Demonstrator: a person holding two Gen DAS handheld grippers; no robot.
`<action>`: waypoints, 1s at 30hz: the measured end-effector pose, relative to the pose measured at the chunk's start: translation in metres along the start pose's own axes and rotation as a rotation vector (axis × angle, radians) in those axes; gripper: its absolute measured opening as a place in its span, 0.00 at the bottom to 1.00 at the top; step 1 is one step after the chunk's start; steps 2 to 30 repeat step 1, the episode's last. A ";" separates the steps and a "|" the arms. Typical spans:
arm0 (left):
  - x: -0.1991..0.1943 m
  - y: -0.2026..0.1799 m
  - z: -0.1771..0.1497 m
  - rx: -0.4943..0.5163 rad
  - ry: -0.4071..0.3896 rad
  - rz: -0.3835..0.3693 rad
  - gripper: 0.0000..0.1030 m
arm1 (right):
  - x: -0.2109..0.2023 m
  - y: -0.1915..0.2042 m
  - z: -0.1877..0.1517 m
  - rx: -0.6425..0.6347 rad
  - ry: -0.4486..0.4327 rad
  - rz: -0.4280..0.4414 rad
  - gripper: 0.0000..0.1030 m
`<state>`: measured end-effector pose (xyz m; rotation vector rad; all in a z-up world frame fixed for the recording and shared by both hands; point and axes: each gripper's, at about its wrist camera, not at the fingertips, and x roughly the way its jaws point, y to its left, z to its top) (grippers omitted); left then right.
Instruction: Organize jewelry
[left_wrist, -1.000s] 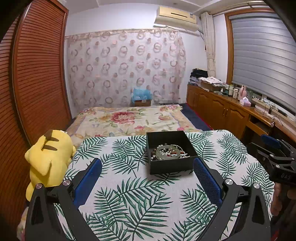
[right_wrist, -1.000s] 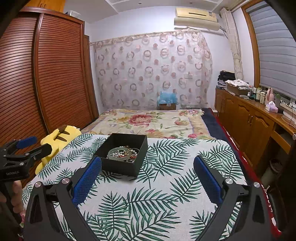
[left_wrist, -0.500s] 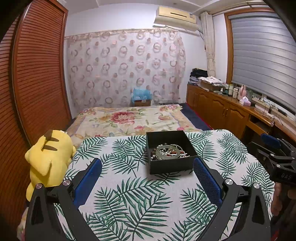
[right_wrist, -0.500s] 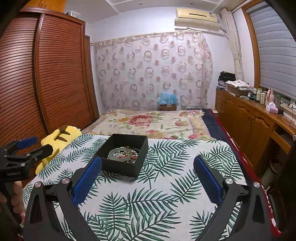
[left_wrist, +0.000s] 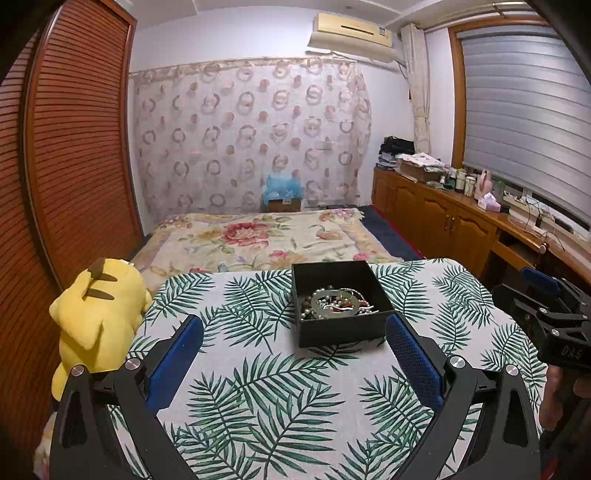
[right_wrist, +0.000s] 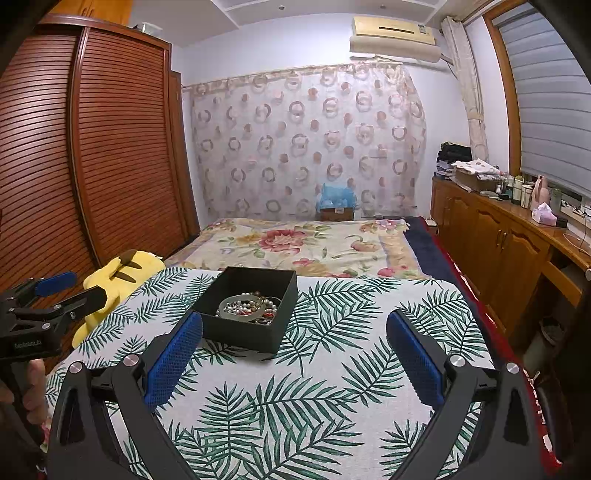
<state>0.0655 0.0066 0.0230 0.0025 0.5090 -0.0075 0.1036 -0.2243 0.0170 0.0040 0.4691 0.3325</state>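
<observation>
An open black box (left_wrist: 341, 330) stands on the leaf-print table cloth (left_wrist: 258, 387), holding a heap of jewelry (left_wrist: 336, 303): a silver bangle and bead strings. My left gripper (left_wrist: 293, 328) is open and empty, just short of the box's near wall. In the right wrist view the box (right_wrist: 245, 332) with its jewelry (right_wrist: 249, 306) sits ahead to the left. My right gripper (right_wrist: 294, 328) is open and empty, its left pad near the box's front corner. Each gripper shows at the edge of the other's view.
A yellow plush toy (left_wrist: 98, 314) lies off the table's left edge. A bed with a floral blanket (left_wrist: 258, 240) is behind the table. Wooden cabinets (left_wrist: 461, 229) with clutter on top run along the right wall. A slatted wardrobe (left_wrist: 74, 166) stands on the left.
The box has come slightly closer in the right wrist view. Otherwise nothing visibly changed.
</observation>
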 end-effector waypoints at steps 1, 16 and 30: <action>0.000 0.000 0.000 0.000 0.000 -0.002 0.93 | 0.000 0.000 0.000 0.000 0.001 0.000 0.98; 0.000 0.000 0.000 0.000 0.000 -0.002 0.93 | 0.000 0.000 0.000 0.000 0.001 0.000 0.98; 0.000 0.000 0.000 0.000 0.000 -0.002 0.93 | 0.000 0.000 0.000 0.000 0.001 0.000 0.98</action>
